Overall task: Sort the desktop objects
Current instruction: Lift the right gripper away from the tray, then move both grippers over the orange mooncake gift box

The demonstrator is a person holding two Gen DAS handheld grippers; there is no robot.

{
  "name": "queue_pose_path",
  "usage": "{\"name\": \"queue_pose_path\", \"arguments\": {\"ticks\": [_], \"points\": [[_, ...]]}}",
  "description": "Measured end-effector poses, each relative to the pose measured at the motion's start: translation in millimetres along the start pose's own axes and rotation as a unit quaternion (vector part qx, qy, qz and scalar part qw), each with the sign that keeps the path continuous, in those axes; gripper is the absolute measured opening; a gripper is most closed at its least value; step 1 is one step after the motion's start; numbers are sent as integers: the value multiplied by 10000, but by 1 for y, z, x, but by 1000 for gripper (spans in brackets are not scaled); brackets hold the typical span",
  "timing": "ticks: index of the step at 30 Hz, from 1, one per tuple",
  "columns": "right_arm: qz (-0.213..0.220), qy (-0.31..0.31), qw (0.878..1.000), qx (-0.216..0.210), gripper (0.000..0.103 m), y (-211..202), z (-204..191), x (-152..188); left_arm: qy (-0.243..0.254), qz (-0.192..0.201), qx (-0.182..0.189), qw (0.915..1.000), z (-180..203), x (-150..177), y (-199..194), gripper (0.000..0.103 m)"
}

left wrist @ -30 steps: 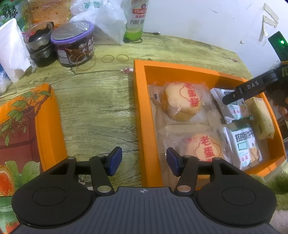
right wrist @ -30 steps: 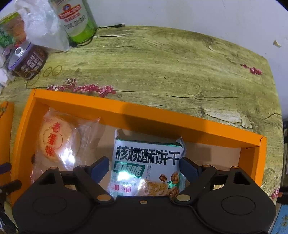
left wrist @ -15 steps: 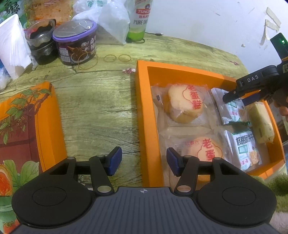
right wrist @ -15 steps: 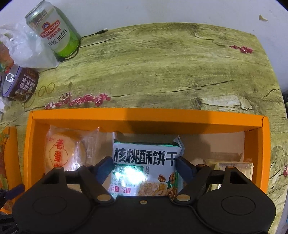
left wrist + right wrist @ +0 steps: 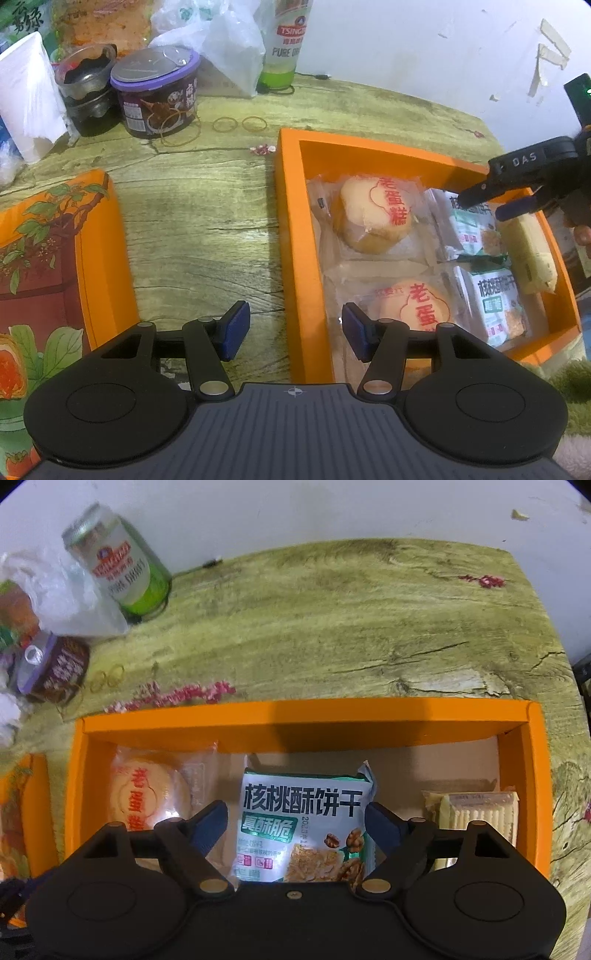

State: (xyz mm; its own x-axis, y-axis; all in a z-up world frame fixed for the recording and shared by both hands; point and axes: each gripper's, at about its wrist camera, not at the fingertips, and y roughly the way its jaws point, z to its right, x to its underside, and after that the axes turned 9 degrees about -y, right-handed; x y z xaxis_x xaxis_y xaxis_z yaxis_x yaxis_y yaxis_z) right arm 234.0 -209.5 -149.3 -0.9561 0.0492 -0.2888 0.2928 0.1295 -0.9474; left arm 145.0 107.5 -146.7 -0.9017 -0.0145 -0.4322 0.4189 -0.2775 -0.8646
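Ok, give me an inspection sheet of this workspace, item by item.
Surface: green wood-grain table, worn.
Job's things: open orange cardboard tray holding two clear-wrapped round egg cakes, two white-and-green walnut biscuit packets and a clear-wrapped pale yellow wafer bar.
Clutter: green beer can, purple-lidded brown tub, loose rubber bands, white plastic bag, printed orange box lid.
Grippers: left gripper jaws apart, empty, above the tray's wall; right gripper opening, a biscuit packet between its jaws.
Cables: thin black cable behind the can.
Surroundings: white wall.
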Motion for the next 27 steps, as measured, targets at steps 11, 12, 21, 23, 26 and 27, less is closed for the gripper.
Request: {"name": "queue_pose_path", "arguments": {"ticks": [11, 12, 21, 23, 26, 27], "points": [[1343, 1116, 9837, -424, 80, -83, 31, 45, 244, 293, 239, 9990, -10, 7, -28, 62], [1475, 1340, 9782, -580, 81, -91, 34, 55, 240, 376, 292, 9986, -14, 7, -34, 64], [2521, 1195, 9586, -575, 97, -151, -5, 115, 271, 1112, 719, 9908, -30, 13, -87, 98], [2649, 862, 9589, -543, 99, -159, -21, 119, 209, 1306, 789, 9881, -32, 14, -102, 102], [2787, 352, 9564, -801, 103, -160, -45, 116, 177, 1663, 729, 9832, -33, 19, -123, 103], [2796, 192, 9552, -946, 103, -158, -53, 112, 179, 1777, 609, 9820, -33, 22, -130, 103]]}}
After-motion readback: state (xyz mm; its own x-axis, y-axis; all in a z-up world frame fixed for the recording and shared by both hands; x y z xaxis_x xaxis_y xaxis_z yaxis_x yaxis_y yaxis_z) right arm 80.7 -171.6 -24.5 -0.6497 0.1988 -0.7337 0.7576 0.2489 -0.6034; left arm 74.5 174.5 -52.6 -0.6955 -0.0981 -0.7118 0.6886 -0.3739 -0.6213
